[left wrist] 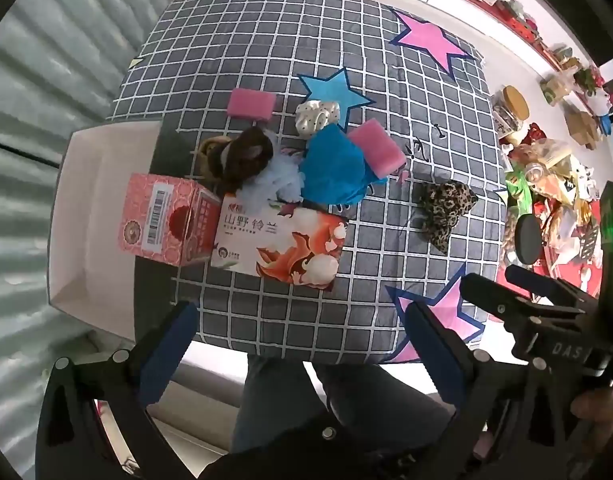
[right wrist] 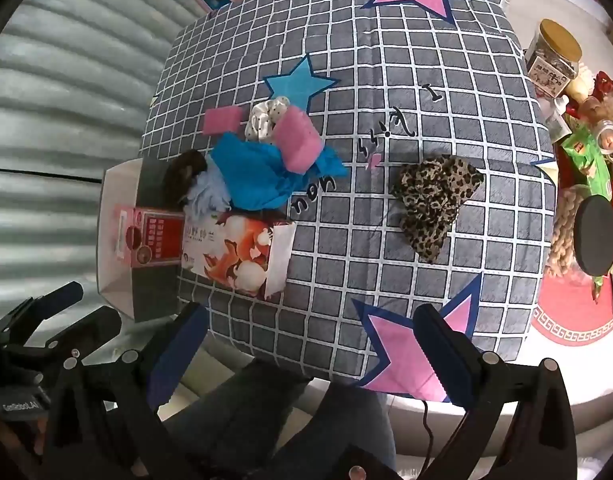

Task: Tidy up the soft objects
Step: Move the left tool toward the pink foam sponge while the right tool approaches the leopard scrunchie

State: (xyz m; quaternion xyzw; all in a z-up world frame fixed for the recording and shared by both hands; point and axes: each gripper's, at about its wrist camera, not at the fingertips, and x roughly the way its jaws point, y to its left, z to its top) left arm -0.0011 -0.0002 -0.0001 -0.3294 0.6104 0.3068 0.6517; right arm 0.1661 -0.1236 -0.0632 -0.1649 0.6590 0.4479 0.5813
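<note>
On a grey checked cloth with stars lie soft things in a pile: a blue cloth [left wrist: 333, 168] [right wrist: 262, 172], two pink sponges [left wrist: 251, 104] [left wrist: 377, 147] [right wrist: 298, 144], a white dotted scrunchie [left wrist: 316, 118] [right wrist: 262, 120], a brown plush [left wrist: 242, 156] [right wrist: 184, 172] and a pale blue mesh puff [left wrist: 272, 182]. A leopard-print cloth [left wrist: 444, 210] [right wrist: 436, 200] lies apart to the right. My left gripper [left wrist: 302, 344] and right gripper [right wrist: 314, 352] are both open and empty, held above the table's near edge.
A white open box [left wrist: 94, 216] [right wrist: 118, 236] stands at the table's left edge with a pink carton [left wrist: 162, 224] across it. A tissue pack [left wrist: 280, 246] [right wrist: 236, 254] lies beside it. Jars and snack packets [right wrist: 586, 152] crowd a red mat on the right.
</note>
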